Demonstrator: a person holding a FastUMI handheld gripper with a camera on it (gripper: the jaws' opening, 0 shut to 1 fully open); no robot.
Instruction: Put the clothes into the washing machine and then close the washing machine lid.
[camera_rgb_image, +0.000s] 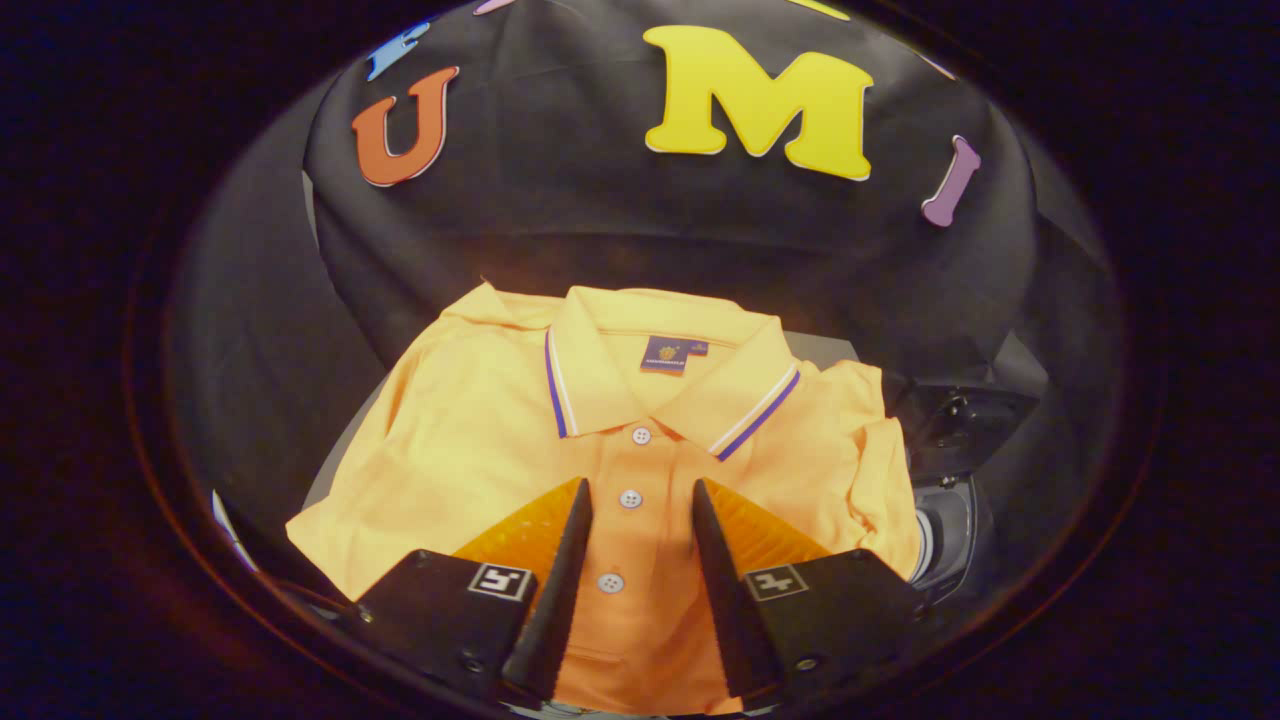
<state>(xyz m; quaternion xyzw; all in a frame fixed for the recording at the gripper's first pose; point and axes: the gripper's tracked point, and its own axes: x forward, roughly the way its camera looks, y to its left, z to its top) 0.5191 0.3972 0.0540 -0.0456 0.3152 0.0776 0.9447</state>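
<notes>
Shirt (480, 450), an orange-yellow polo with a striped collar, lies folded flat on the worktop (825, 348). Gripper (640, 495) hovers over its button placket, fingers spread apart, two buttons showing in the gap between them, gripping nothing.

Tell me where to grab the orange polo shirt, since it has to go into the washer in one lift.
Probably the button strip of the shirt, coming straight down from above. The shirt lies folded flat, collar away from the open gripper, and the strip already sits between the fingers, where layered cloth should bunch into a pinch.
</notes>
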